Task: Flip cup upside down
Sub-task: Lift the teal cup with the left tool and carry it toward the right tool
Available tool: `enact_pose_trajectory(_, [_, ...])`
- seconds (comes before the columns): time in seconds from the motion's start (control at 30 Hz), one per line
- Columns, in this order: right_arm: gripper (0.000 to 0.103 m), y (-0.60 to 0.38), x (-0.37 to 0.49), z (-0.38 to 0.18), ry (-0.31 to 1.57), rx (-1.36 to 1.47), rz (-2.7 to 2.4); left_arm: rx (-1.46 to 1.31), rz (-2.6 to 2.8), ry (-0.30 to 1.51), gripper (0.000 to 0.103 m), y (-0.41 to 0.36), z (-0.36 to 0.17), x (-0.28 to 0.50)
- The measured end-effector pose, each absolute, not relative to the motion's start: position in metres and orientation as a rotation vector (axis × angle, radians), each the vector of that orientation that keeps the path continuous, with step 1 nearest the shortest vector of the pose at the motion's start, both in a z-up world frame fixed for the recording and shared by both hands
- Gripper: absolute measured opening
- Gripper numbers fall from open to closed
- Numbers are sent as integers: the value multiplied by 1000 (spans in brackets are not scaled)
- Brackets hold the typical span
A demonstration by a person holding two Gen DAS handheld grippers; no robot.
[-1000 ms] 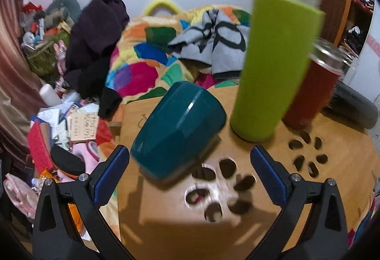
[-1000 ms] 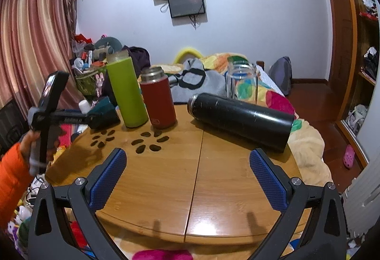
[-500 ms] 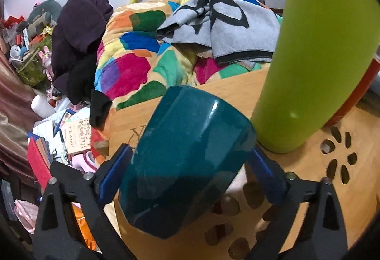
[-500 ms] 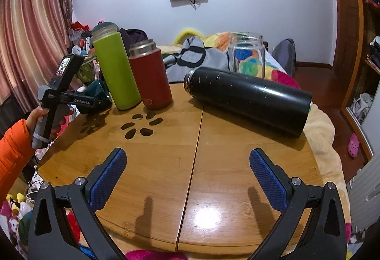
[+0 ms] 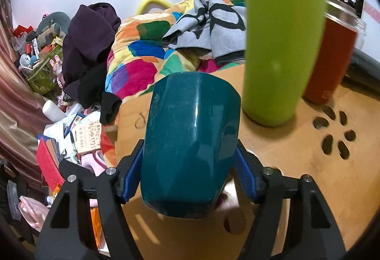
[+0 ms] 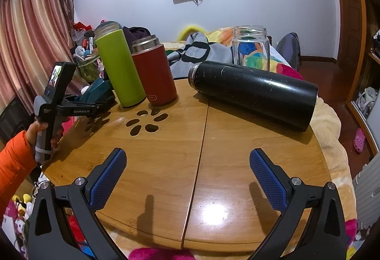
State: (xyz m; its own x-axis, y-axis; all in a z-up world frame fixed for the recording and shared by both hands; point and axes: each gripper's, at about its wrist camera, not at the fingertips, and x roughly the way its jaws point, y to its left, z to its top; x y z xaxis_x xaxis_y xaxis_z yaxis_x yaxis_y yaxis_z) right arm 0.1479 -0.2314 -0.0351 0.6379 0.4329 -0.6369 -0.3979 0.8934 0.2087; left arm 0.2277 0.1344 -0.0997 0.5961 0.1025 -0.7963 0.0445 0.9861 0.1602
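Cup (image 5: 190,141): a dark teal cup is being held lying on its side, lifted just above the worktop edge, with its far end pointing toward the green bottle; which end is the mouth cannot be told. In the right wrist view the cup (image 6: 96,93) is being seen just left of the green bottle.

Left gripper (image 5: 187,174): it is being closed on the cup, with a blue padded finger pressed against each flank. Its handle is being gripped by a hand (image 6: 39,128) in an orange sleeve.

Right gripper (image 6: 187,177): it is being held open and empty above the near part of the worktop, its blue pads spread wide, well apart from the green bottle.

Worktop (image 6: 213,153): a round wooden surface with a centre seam and flower-shaped cut-outs is being shown; one set of cut-outs is lying just in front of the green bottle.

Green bottle (image 6: 120,65): it is being kept upright near the far left edge of the worktop.

Red flask (image 6: 154,72): it is standing upright, just right of the green bottle.

Black flask (image 6: 254,91): it is lying on its side, well to the right of the green bottle.

Glass jar (image 6: 251,46): it is standing behind the black flask, far right of the green bottle.

Bed (image 5: 147,53): a multicoloured blanket is being seen behind the green bottle.
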Motion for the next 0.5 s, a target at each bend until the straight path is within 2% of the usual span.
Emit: enact_pose_trajectory(0.5, [103,-224,128,-28,711,21,486,226,-110,862,69,56,-94,143])
